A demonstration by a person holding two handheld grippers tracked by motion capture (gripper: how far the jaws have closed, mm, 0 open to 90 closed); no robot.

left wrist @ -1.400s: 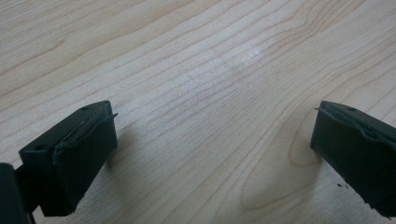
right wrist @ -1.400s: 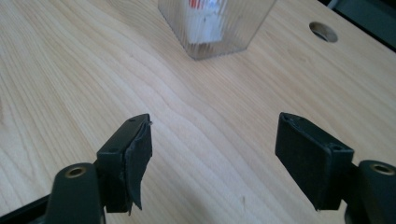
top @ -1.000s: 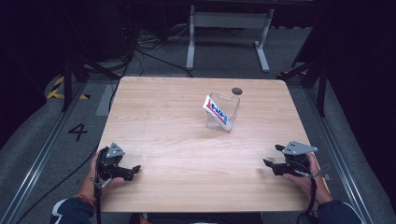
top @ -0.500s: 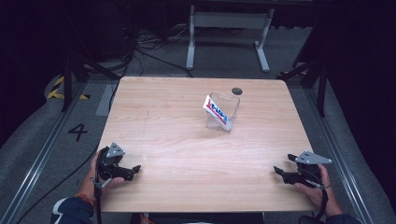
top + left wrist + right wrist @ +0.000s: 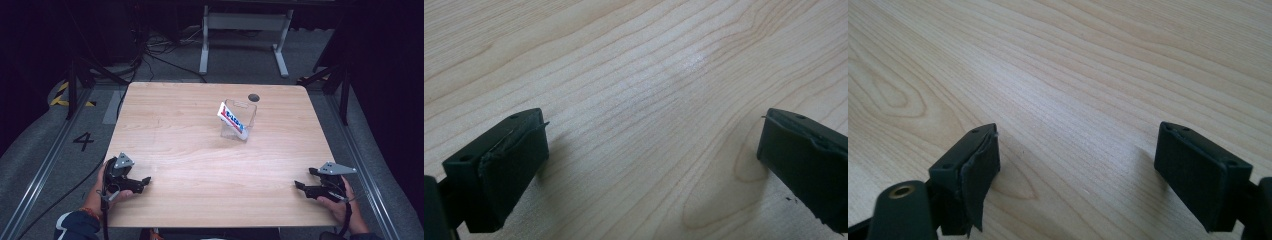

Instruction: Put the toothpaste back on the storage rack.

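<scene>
Drawn back to the tabletop's near edge, the right tool has just been opening and, like the left tool, gapes empty, far from the light, squashy toothpaste tube, best pinched mid-body.

At the lower left of the high view, the left hand holds the left gripper, its fingers spread wide with nothing between them. At the lower right, the right gripper, fingers having just been opening, points toward the frame's centre, empty.
</scene>
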